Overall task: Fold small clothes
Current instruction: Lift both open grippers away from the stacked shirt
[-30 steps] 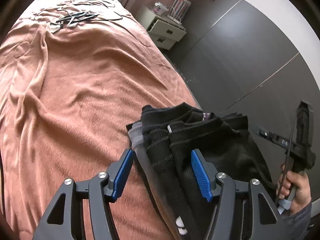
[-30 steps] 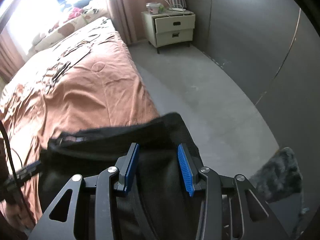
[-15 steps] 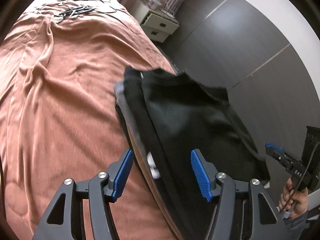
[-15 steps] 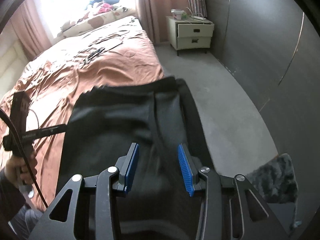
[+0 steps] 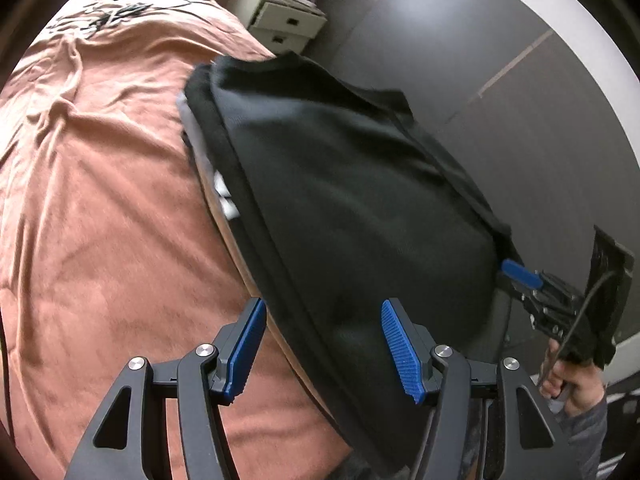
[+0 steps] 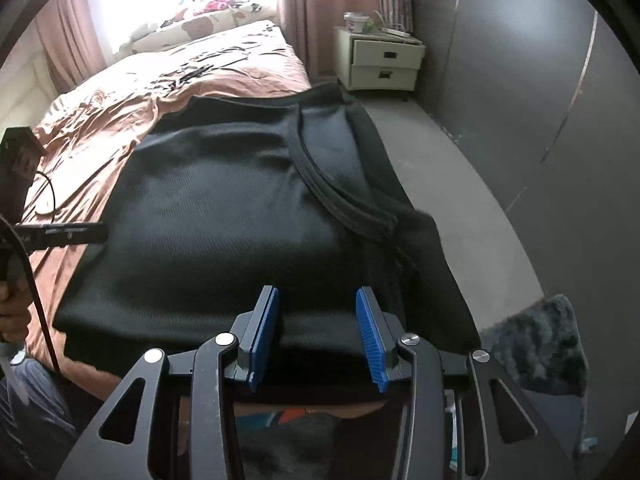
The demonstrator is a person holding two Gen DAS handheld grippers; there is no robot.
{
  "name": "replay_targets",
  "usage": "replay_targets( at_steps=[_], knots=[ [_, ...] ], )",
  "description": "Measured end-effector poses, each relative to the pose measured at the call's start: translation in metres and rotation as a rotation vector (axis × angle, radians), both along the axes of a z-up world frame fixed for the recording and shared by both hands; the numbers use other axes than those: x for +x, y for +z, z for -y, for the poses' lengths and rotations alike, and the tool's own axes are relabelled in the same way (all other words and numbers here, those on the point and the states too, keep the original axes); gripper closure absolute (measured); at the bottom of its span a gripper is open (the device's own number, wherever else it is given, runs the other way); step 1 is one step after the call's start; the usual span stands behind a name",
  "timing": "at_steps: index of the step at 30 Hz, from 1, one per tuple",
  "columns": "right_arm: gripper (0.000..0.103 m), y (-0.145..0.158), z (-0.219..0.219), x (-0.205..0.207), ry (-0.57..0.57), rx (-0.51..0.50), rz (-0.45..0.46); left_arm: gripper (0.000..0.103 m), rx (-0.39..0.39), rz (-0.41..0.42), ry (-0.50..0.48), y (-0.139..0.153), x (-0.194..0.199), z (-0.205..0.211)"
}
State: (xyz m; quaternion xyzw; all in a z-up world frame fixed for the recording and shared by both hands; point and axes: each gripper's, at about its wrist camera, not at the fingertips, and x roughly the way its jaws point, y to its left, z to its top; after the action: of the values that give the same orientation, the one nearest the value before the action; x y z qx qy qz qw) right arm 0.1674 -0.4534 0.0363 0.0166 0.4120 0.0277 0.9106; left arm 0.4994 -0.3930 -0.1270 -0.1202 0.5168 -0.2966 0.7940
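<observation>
The left gripper angles downward with its blue pads spread. The left hem of the black garment runs up between them, close to the right pad, while bare pink bedspread shows beside the left pad, so nothing is pinched there. The right gripper also tilts down, pads moderately apart, and the garment's near edge fills the gap between them. Whether those pads press on the cloth cannot be told. In the right wrist view the left gripper appears edge-on as a thin black bar just left of the garment, its tip touching the cloth's left edge; the small white marks on it are too small to read. A cable loops from it, and the left hand grips its handle low at the frame's left edge. In the left wrist view the right gripper sits at the garment's right edge with one blue pad against the cloth, and the right hand is wrapped around its handle. The garment spreads flat ahead of both grippers, its neckline band curving ahead and to the right of the right gripper, with a grey layer and small white patches under its left edge. To the right of the right gripper a grey rug lies on the floor. Far ahead a pale two-drawer nightstand stands beside the bed.
</observation>
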Motion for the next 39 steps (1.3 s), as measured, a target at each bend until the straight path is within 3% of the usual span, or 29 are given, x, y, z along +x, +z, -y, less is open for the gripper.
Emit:
replay_targets(
  at_steps=[10,17,18,20,21,22,24,26,28,39],
  knots=[
    [0.065,0.013,-0.003,-0.04,-0.1,0.056,0.041,0.041,0.018,0.018,-0.09,0.002,-0.043,0.009],
    [0.065,0.035,-0.008,-0.093,-0.164,0.149,0.11,0.041,0.022,0.052,-0.083,0.03,-0.057,-0.008],
    [0.063,0.037,-0.011,-0.1,-0.168,0.16,0.117,0.041,0.019,0.065,-0.086,0.036,-0.06,-0.01],
    [0.047,0.039,-0.019,-0.11,-0.18,0.142,0.122,0.041,0.021,0.092,-0.091,0.046,-0.067,-0.013],
    [0.031,0.041,-0.024,-0.115,-0.188,0.126,0.127,0.041,0.023,0.108,-0.091,0.052,-0.072,-0.016],
    [0.024,0.043,-0.03,-0.121,-0.192,0.122,0.14,0.04,0.017,0.117,-0.092,0.056,-0.076,-0.019],
    [0.021,0.044,-0.038,-0.127,-0.186,0.138,0.147,0.032,0.008,0.134,-0.09,0.066,-0.084,-0.026],
    [0.014,0.047,-0.048,-0.136,-0.189,0.134,0.153,0.014,0.003,0.167,-0.085,0.076,-0.092,-0.035],
    [0.001,0.049,-0.051,-0.143,-0.19,0.134,0.16,0.004,0.013,0.21,-0.08,0.085,-0.099,-0.043],
    [0.0,0.06,-0.08,-0.169,-0.201,0.175,0.192,0.001,0.046,0.309,-0.05,0.123,-0.124,-0.099]
  ],
)
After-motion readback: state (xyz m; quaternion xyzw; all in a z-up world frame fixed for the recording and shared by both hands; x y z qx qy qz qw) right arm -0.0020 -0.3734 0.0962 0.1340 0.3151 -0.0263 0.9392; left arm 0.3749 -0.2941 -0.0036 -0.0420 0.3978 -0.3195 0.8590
